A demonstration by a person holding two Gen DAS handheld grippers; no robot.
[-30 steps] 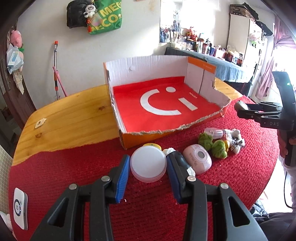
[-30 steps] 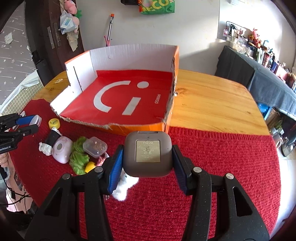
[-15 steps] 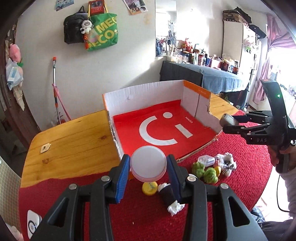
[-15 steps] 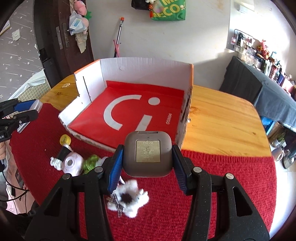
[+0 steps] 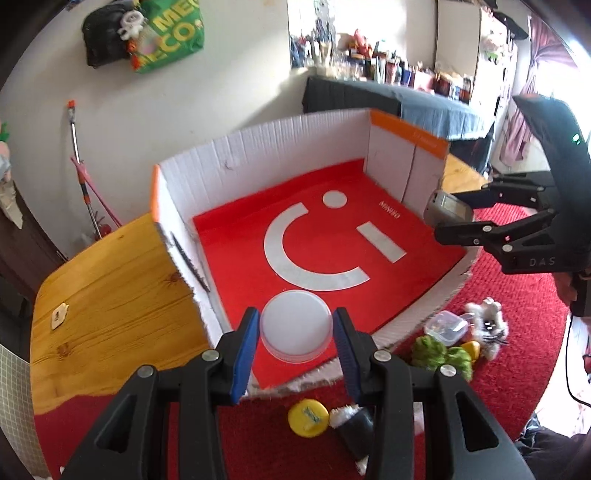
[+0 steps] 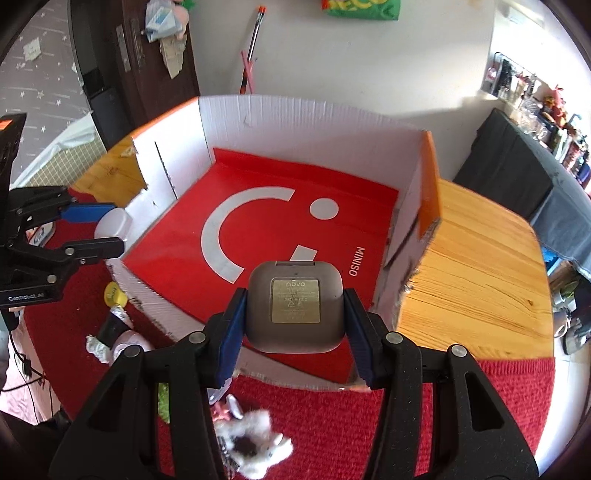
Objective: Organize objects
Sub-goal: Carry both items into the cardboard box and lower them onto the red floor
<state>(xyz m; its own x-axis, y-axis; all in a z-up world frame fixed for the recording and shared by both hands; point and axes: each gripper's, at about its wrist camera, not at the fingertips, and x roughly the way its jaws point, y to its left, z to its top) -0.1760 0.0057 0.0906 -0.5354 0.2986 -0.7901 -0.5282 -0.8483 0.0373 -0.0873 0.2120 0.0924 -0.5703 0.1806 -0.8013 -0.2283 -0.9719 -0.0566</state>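
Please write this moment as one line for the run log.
left gripper: shut on round white plastic container | right gripper: shut on grey rounded-square case | both above open red-floored cardboard box | nothing inside yet

Wooden table (image 5: 110,314): red rug (image 5: 517,332), cardboard box (image 5: 277,155), small items.

You can read "MINISO" on the box's red floor (image 6: 356,261), "nova" on the gray case's label (image 6: 294,301), "GenRobot.AI" on the left tool (image 6: 26,296), "DAS" on the right tool (image 5: 542,261), and "ME…CO" on the green bag (image 5: 173,31).
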